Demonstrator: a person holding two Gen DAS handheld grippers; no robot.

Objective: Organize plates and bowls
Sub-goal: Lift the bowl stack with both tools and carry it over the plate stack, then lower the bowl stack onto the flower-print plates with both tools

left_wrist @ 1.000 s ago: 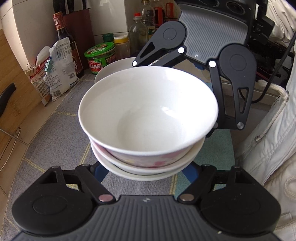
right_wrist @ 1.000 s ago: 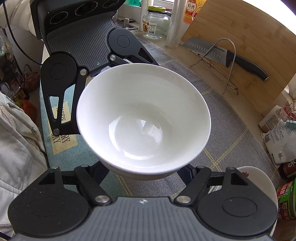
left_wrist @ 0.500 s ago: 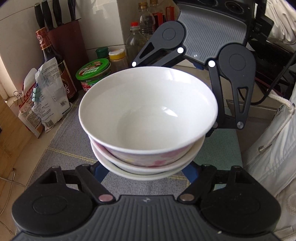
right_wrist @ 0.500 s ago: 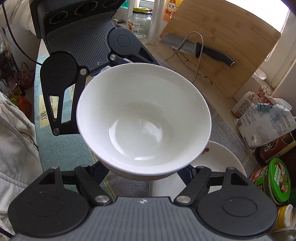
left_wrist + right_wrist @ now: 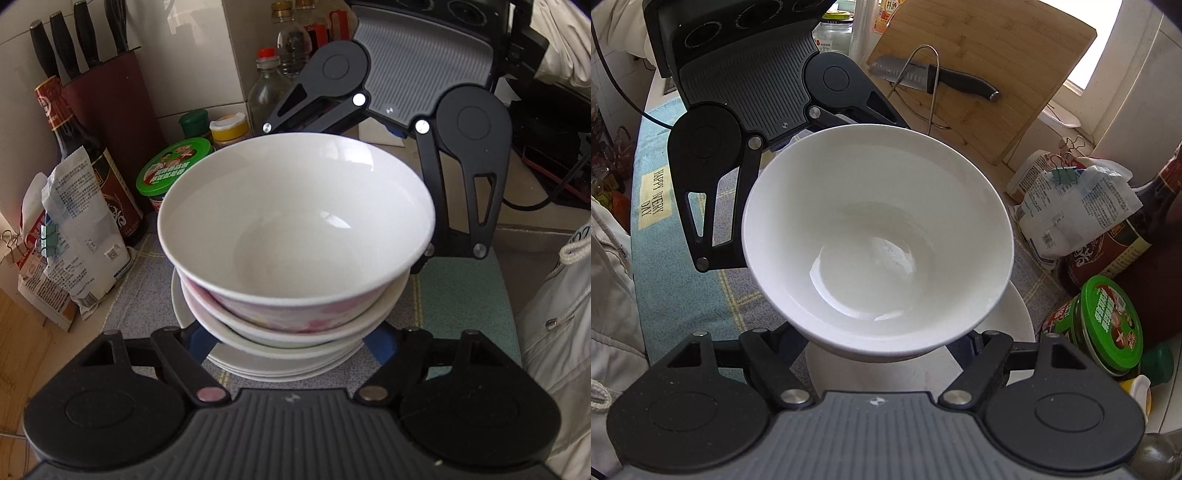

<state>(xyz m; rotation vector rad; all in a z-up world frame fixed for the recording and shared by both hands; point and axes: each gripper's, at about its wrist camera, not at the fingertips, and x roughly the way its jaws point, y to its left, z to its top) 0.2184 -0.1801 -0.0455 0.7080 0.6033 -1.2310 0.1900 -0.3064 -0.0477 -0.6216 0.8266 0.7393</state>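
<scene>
Stack of flat white plates on the grey checked cloth, largely hidden beneath the carried bowls; their count cannot be told. Two nested bowls are carried above them from opposite sides: a white bowl with pink-flowered outside seated in a plain white bowl. The left gripper and right gripper each clamp the bowl stack, though the fingertips are hidden under it. One green-lidded jar stands just beside it.
</scene>
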